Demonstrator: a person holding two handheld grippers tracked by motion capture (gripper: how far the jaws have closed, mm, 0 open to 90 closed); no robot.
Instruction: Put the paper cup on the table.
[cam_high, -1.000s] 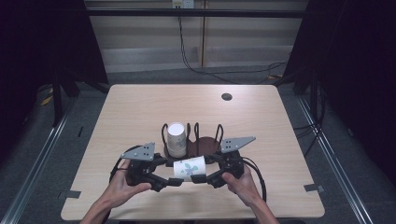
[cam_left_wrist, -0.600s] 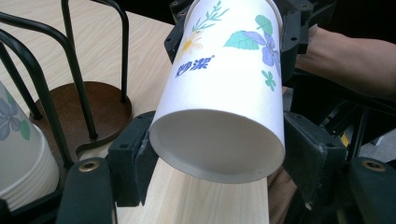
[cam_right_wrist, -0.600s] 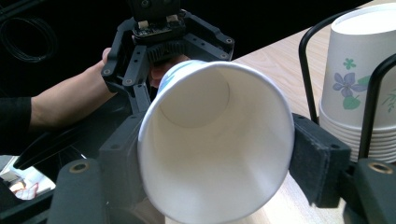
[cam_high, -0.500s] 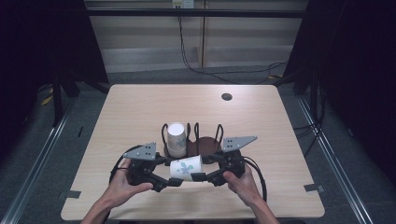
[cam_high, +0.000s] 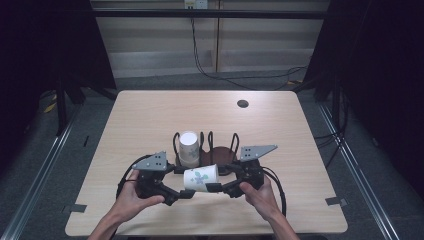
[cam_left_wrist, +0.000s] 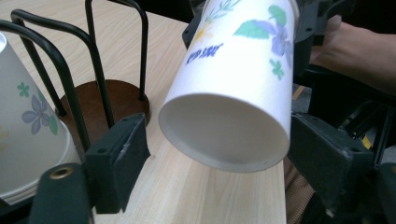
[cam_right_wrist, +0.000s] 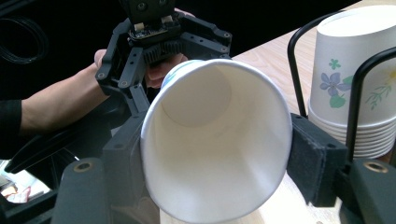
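A white paper cup with a flower print (cam_high: 201, 178) lies level above the table between my two grippers. Its open mouth (cam_right_wrist: 215, 140) faces the right gripper (cam_right_wrist: 215, 158), whose jaws have just been closing and now press on the rim from both sides. Its base (cam_left_wrist: 224, 135) sits between the jaws of the left gripper (cam_left_wrist: 219, 154), which have just been opening, with a gap showing at the left pad (cam_left_wrist: 126, 154). From above, the left gripper (cam_high: 190, 192) and right gripper (cam_high: 214, 187) meet at the cup near the table's front.
Just behind the cup stands a black wire holder (cam_high: 220, 150) on a brown base (cam_left_wrist: 112, 100), with a stack of upside-down cups (cam_high: 189, 147) in its left end. A small dark disc (cam_high: 243, 104) lies at the back right. Dark floor and cables surround the table.
Both hands and the cup keep their place in the high view. The cup's angle shifts only slightly.
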